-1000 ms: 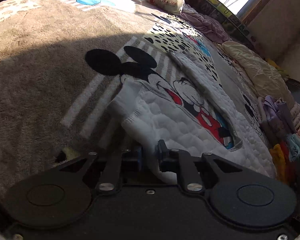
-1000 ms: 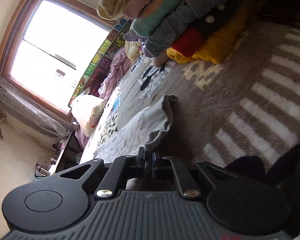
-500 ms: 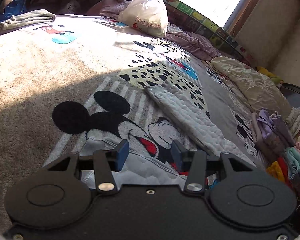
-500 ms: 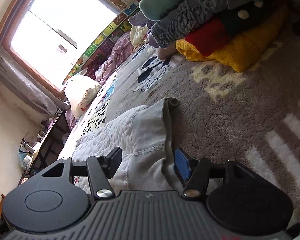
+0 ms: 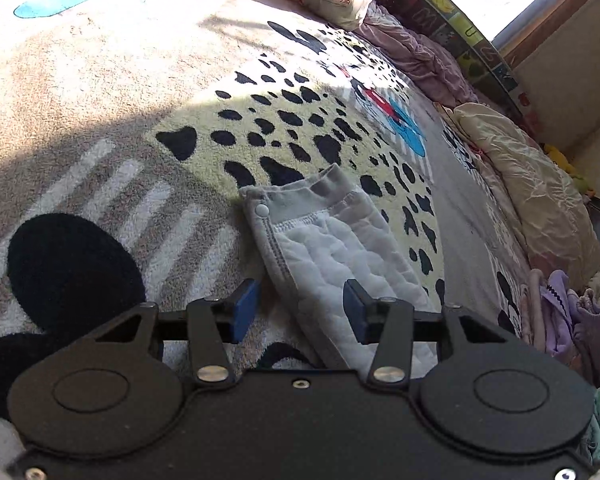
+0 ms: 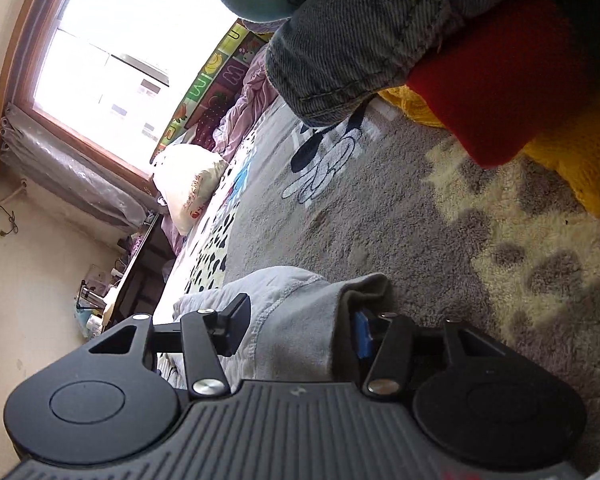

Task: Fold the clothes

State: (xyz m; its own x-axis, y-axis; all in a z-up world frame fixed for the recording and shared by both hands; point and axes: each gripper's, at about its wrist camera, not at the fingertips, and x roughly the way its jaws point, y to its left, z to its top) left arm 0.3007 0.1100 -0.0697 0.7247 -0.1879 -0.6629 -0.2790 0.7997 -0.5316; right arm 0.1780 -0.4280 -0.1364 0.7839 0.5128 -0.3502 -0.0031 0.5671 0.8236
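One pale grey quilted garment with a darker grey ribbed cuff (image 5: 324,232) lies flat on the plush cartoon-print bed blanket (image 5: 100,92), probably laid out so it can be folded. The left gripper (image 5: 300,312) has its jaws half open over the garment's edge, pressing nothing. The right gripper (image 6: 300,330) jaws, which have just been closing, stand astride the cuff without clamping it. One stack of folded clothes (image 6: 440,40) waits near.
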